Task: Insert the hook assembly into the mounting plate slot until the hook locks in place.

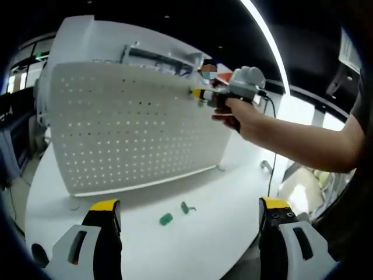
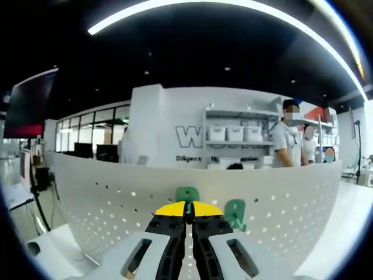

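Observation:
A white perforated mounting plate [image 1: 134, 128] stands upright on the white table [image 1: 221, 233]. My right gripper [image 1: 199, 93], held by a person's hand, is at the plate's upper right edge. In the right gripper view its yellow-tipped jaws [image 2: 187, 211] are shut on a green hook [image 2: 187, 194] pressed against the plate [image 2: 105, 198] near its top edge. A second green hook [image 2: 235, 213] hangs on the plate just to the right. My left gripper [image 1: 190, 205] is open over the table in front of the plate, with nothing between its jaws.
Two loose green hook pieces [image 1: 166, 219] [image 1: 187, 207] lie on the table between the left gripper's jaws and the plate. The table's curved edge runs on the right. Shelving [image 2: 233, 134] and people [image 2: 285, 143] stand behind the plate.

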A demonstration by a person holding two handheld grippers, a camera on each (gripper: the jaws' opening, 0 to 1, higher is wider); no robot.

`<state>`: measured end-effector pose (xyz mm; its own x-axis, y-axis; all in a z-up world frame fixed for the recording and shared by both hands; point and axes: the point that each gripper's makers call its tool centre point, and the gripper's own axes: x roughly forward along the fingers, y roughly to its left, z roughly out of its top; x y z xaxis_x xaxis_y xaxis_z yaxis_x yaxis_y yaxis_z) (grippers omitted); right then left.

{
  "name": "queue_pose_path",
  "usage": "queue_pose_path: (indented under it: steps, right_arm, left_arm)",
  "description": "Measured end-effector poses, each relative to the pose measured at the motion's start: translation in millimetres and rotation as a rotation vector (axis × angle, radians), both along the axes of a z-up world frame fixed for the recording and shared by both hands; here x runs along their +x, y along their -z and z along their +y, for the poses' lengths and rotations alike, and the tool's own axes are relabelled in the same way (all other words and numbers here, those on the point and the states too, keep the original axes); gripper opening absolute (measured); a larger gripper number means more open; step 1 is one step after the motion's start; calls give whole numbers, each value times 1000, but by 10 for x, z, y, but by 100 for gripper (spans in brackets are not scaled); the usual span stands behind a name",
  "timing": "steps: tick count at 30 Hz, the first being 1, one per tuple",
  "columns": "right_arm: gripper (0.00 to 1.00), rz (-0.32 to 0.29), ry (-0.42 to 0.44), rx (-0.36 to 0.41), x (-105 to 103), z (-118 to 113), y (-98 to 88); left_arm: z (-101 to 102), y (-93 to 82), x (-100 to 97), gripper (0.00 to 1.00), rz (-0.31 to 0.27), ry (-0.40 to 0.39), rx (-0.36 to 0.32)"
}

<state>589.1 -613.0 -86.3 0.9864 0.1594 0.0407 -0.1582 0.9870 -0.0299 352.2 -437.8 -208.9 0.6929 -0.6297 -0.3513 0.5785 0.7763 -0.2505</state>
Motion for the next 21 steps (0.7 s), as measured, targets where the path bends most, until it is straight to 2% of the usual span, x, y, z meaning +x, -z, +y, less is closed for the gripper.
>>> queue_pose_path:
  steps: [19, 21]
  right_arm:
    - [0, 11, 18, 17, 55, -62, 104]
    - [0, 12, 18, 37, 52, -59, 107]
  left_arm:
    - [8, 26, 30, 99, 11, -5, -1]
    - [14, 26, 30, 99, 11, -6, 1]
